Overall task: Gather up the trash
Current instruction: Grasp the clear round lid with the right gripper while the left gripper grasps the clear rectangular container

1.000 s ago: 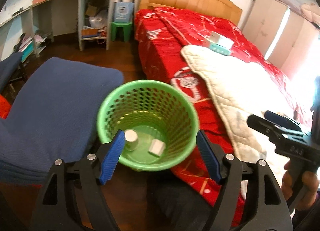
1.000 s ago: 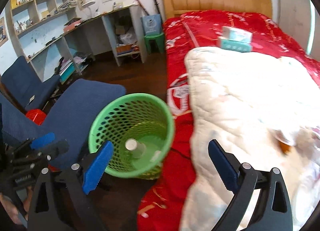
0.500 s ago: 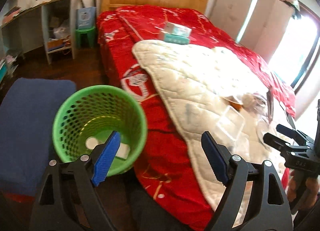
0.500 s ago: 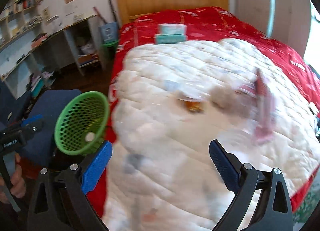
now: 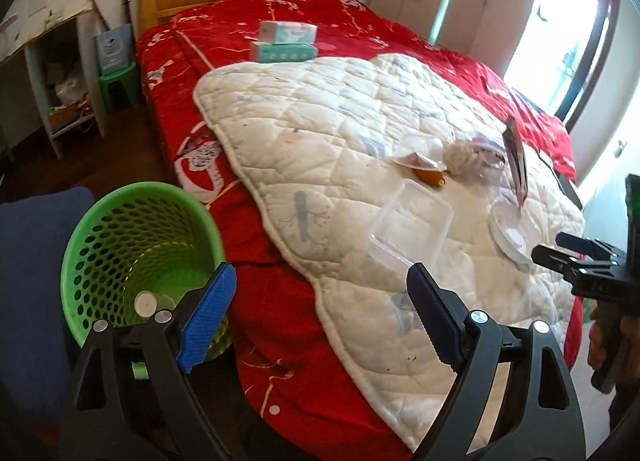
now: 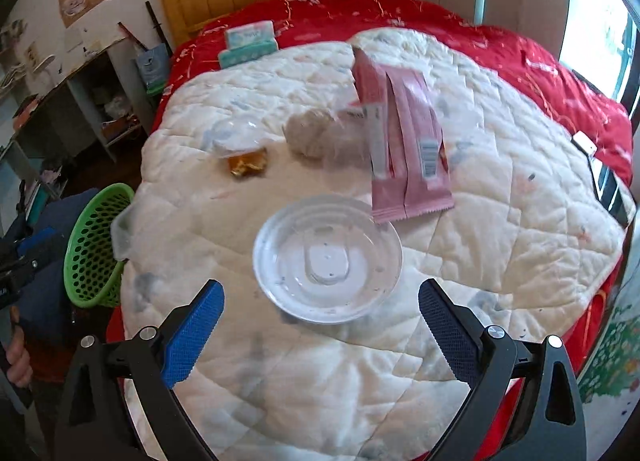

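Both views have swung away from the green basket [image 5: 138,257] toward the white quilt [image 5: 360,109] on the red bed [image 5: 224,33], so the basket now sits at the near left of the left wrist view instead of between the blue pads. Left gripper [image 5: 320,305] has its fingers [image 5: 208,313] spread wide and opening further, nothing between them, hovering over the near edge of the quilt; a clear rectangular container [image 5: 412,221] lies just beyond its right finger. Right gripper [image 6: 320,325] is also spread wide and empty, touching nothing, with a clear round lid [image 6: 328,257] on the quilt just beyond its fingertips. Farther off lie a pink wrapper [image 6: 404,141], a crumpled tissue ball [image 6: 316,133] and an orange scrap [image 6: 248,165]. Inside the basket, a round white piece [image 5: 146,304] rests at the bottom.
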The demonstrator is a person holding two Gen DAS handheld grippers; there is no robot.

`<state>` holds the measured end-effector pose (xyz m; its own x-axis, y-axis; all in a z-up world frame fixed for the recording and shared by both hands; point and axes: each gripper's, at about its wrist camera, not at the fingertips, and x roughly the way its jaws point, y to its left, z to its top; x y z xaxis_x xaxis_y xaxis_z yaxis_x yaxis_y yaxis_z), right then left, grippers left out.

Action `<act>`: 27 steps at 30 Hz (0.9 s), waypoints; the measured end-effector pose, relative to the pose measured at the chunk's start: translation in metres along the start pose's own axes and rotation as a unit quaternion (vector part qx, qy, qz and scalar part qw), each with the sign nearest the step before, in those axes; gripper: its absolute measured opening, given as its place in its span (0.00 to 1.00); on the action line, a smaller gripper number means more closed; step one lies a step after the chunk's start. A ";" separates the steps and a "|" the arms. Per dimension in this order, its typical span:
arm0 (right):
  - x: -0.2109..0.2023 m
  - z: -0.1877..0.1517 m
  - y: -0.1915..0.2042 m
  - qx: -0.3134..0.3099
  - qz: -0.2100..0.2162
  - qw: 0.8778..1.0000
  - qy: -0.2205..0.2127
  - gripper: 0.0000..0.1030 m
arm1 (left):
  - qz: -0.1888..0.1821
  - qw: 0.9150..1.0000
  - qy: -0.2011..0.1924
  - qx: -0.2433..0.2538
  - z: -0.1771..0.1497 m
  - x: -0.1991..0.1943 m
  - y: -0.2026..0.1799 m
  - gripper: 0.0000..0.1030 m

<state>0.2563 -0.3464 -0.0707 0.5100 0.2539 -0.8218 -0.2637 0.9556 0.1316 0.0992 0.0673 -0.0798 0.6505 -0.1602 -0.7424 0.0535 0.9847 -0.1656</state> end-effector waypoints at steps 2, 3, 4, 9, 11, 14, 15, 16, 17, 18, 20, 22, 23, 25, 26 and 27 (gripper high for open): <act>0.009 0.002 0.000 -0.005 -0.003 1.000 0.010 0.92 | 0.000 1.000 0.004 0.005 0.001 0.004 -0.002 0.84; 0.012 0.003 0.001 -0.006 -0.005 1.000 0.013 0.92 | -0.002 1.000 0.008 0.008 0.002 0.006 -0.003 0.84; 0.015 0.003 0.001 -0.007 -0.005 1.000 0.016 0.92 | -0.003 1.000 0.009 0.009 0.003 0.008 -0.004 0.84; 0.030 0.006 0.003 -0.011 -0.010 0.999 0.028 0.92 | -0.009 1.000 0.011 0.027 0.008 0.013 -0.010 0.89; 0.035 0.008 0.003 -0.012 -0.012 0.999 0.030 0.92 | -0.011 0.999 0.016 0.043 0.011 0.018 -0.017 0.90; 0.041 0.012 0.002 -0.011 -0.010 0.999 0.033 0.92 | -0.010 0.997 0.020 0.067 0.015 0.026 -0.026 0.91; 0.042 0.013 0.002 -0.012 -0.011 0.999 0.033 0.92 | -0.011 0.997 0.023 0.079 0.016 0.030 -0.030 0.91; 0.043 0.014 0.002 -0.013 -0.012 0.999 0.033 0.92 | -0.011 0.996 0.025 0.086 0.017 0.033 -0.033 0.92; 0.044 0.015 0.002 -0.014 -0.011 0.999 0.033 0.92 | -0.012 0.995 0.027 0.093 0.018 0.035 -0.036 0.92; 0.044 0.016 0.002 -0.012 -0.009 0.999 0.033 0.92 | -0.014 0.994 0.030 0.103 0.019 0.039 -0.039 0.92; 0.044 0.018 0.001 -0.007 -0.007 0.999 0.030 0.92 | -0.011 0.992 0.034 0.120 0.021 0.046 -0.046 0.92; 0.042 0.019 -0.001 -0.004 -0.004 1.000 0.027 0.91 | -0.013 0.991 0.038 0.129 0.022 0.051 -0.050 0.92; 0.041 0.019 -0.001 -0.004 -0.004 1.000 0.024 0.90 | -0.011 0.990 0.039 0.132 0.022 0.053 -0.051 0.92; 0.037 0.020 -0.001 -0.006 -0.004 1.000 0.019 0.89 | -0.017 0.989 0.044 0.138 0.024 0.058 -0.055 0.92; 0.036 0.020 -0.001 -0.006 -0.004 1.000 0.018 0.88 | -0.019 0.989 0.046 0.140 0.024 0.060 -0.056 0.92; 0.035 0.020 -0.002 -0.006 -0.003 1.000 0.017 0.88 | -0.018 0.988 0.047 0.143 0.025 0.063 -0.058 0.92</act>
<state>0.2908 -0.3361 -0.0886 0.4833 0.2419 -0.8413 -0.2709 0.9552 0.1191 0.1556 0.0020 -0.1009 0.5720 -0.1879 -0.7984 0.2961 0.9551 -0.0126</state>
